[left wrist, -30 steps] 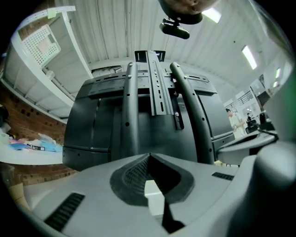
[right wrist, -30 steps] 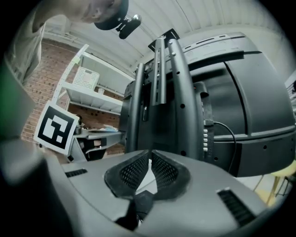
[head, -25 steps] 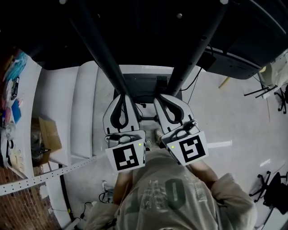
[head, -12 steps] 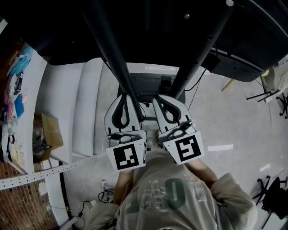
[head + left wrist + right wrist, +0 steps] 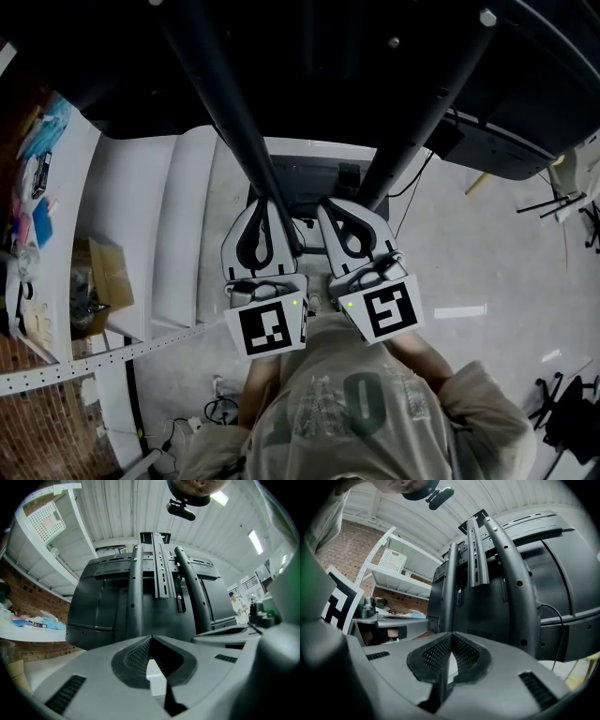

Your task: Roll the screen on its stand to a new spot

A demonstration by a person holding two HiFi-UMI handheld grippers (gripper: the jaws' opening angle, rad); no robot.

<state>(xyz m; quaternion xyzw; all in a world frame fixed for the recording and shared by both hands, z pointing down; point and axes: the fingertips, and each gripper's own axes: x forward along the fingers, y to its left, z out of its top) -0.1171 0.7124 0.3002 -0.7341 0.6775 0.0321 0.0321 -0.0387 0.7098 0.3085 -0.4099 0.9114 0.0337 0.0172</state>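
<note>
The screen's black back (image 5: pixel 112 606) rises just ahead of both grippers, carried on two dark stand poles (image 5: pixel 230 103) and a centre rail (image 5: pixel 159 569). In the head view the poles slant down to the stand's base (image 5: pixel 305 178) on the floor. My left gripper (image 5: pixel 263 208) lies along the left pole's lower end, jaws shut, tips (image 5: pixel 151 639) meeting with nothing between them. My right gripper (image 5: pixel 342 208) sits at the foot of the right pole (image 5: pixel 422 103), also shut and empty (image 5: pixel 451 637). Whether the tips touch the poles is hidden.
White shelving (image 5: pixel 141 234) and a cardboard box (image 5: pixel 98 281) stand at the left, with a perforated white rail (image 5: pixel 94 361) crossing low. Another dark screen (image 5: pixel 506 141) hangs at the right. Cables (image 5: pixel 412 187) trail on the pale floor, chair bases (image 5: pixel 572 412) farther right. A person stands far off (image 5: pixel 234 603).
The view has drifted a little, the poles leaning slightly farther right. Both grippers keep their places at the stand's poles and stay shut.
</note>
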